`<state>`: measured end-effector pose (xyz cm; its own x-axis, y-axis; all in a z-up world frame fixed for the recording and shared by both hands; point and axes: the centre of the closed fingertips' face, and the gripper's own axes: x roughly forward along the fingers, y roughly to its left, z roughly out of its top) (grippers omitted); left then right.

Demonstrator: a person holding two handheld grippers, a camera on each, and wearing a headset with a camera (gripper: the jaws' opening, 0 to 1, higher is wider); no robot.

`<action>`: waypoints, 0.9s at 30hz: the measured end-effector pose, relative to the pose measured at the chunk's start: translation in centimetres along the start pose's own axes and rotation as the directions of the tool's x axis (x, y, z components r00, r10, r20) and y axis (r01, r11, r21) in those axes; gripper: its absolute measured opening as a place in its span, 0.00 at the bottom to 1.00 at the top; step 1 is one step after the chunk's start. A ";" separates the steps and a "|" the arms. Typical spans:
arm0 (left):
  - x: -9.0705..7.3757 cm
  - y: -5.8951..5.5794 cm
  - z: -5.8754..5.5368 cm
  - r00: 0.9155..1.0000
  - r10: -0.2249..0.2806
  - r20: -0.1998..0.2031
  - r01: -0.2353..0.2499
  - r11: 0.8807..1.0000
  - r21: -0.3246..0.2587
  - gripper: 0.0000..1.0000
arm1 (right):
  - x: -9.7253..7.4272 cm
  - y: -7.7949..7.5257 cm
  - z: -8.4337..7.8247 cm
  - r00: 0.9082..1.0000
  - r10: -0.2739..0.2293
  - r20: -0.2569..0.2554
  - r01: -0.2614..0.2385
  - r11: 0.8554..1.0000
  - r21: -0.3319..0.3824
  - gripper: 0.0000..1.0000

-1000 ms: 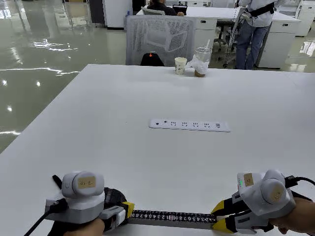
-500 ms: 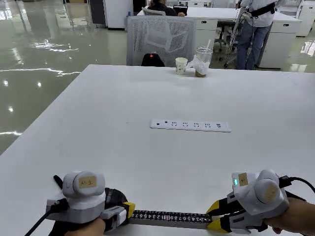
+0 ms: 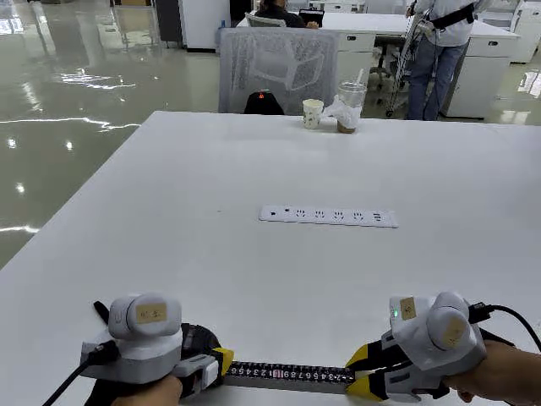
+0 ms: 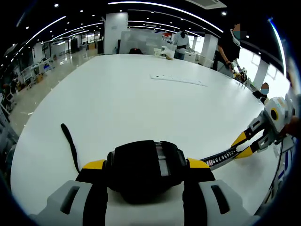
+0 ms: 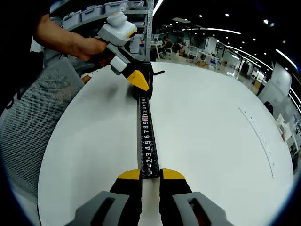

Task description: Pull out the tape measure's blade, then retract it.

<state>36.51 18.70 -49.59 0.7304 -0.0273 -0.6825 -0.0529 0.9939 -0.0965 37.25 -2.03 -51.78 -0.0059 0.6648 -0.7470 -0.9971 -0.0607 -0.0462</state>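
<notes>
Clamping the black tape measure case [image 3: 199,337], left gripper [image 3: 217,362] sits at 7 o'clock on the white table [image 3: 338,152]; blade [image 3: 287,373] runs out toward 3 o'clock (numerals readable) into right gripper [image 3: 359,373] at 5 o'clock, jaws pinched on its tip.
</notes>
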 end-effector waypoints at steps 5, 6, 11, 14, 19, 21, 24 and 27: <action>0.0 0.0 0.0 1.000 -0.001 0.000 0.001 1.000 -0.001 0.59 | 0.4 0.0 0.3 1.000 0.003 0.005 -0.003 1.000 -0.002 0.10; 0.0 0.0 0.0 1.000 -0.001 0.000 0.001 1.000 -0.001 0.59 | 0.4 0.0 0.4 1.000 0.002 0.005 -0.002 1.000 -0.002 0.10; 0.0 0.0 0.0 1.000 -0.002 0.001 0.002 1.000 -0.001 0.59 | 0.8 0.1 0.7 1.000 0.004 0.010 -0.004 1.000 -0.003 0.10; 0.0 0.0 0.0 1.000 -0.002 0.000 0.002 1.000 -0.001 0.59 | 0.9 0.0 0.9 1.000 0.003 0.011 -0.003 1.000 -0.003 0.10; 0.0 0.0 0.0 1.000 -0.004 0.001 0.004 1.000 -0.001 0.59 | 1.2 0.0 1.3 1.000 0.004 0.013 -0.004 1.000 -0.006 0.10; 0.0 0.0 0.0 1.000 -0.003 0.001 0.003 1.000 -0.001 0.59 | 1.4 0.0 1.4 1.000 0.005 0.013 -0.005 1.000 -0.008 0.10; 0.0 0.0 0.0 1.000 -0.003 0.001 0.003 1.000 -0.002 0.59 | 1.6 0.0 1.7 1.000 0.006 0.015 -0.006 1.000 -0.010 0.10; 0.0 0.0 0.0 1.000 -0.003 0.002 0.003 1.000 -0.003 0.59 | 1.7 0.0 1.9 1.000 0.009 0.013 -0.009 1.000 -0.017 0.10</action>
<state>36.49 18.72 -49.60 0.7319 -0.0300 -0.6807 -0.0530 0.9935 -0.1007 37.13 0.57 -51.78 -0.0158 0.6742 -0.7384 -0.9956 -0.0790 -0.0509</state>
